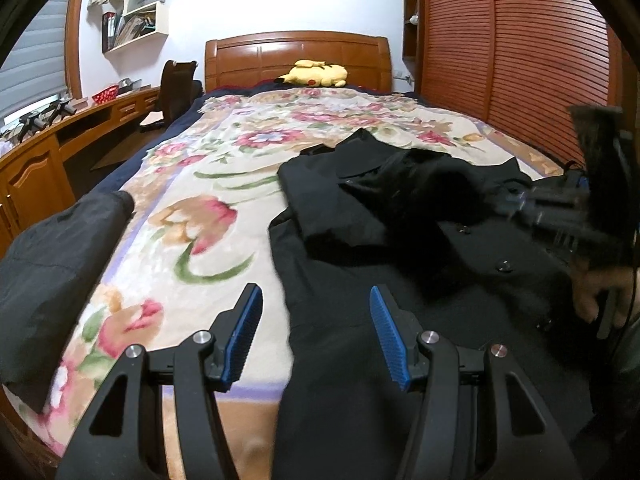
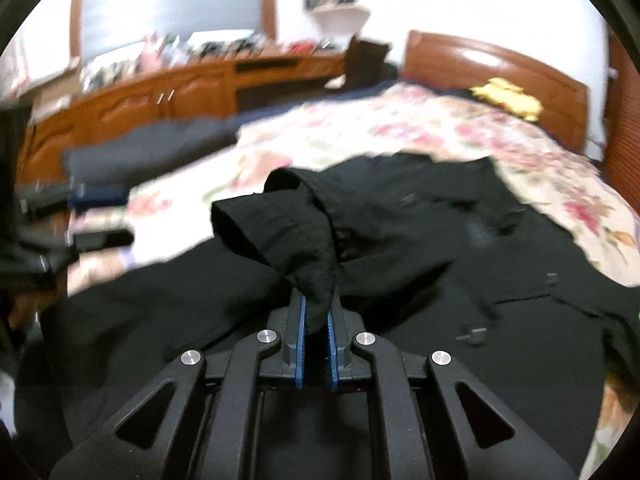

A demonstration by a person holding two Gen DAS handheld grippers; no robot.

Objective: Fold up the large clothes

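Right gripper (image 2: 316,320) clamped on black coat (image 1: 400,280) sleeve cuff (image 2: 280,224), lifted over body stretching ahead toward headboard; left gripper (image 1: 316,336) spread wide, empty, straddling coat's left edge.

You find no text, label, brand or number that can be read in either view. The shelf (image 1: 132,8) at eleven o'clock in your left wrist view holds books and papers, but their print is too small to make out. In your right wrist view the desk clutter (image 2: 192,50) at eleven o'clock is blurred.
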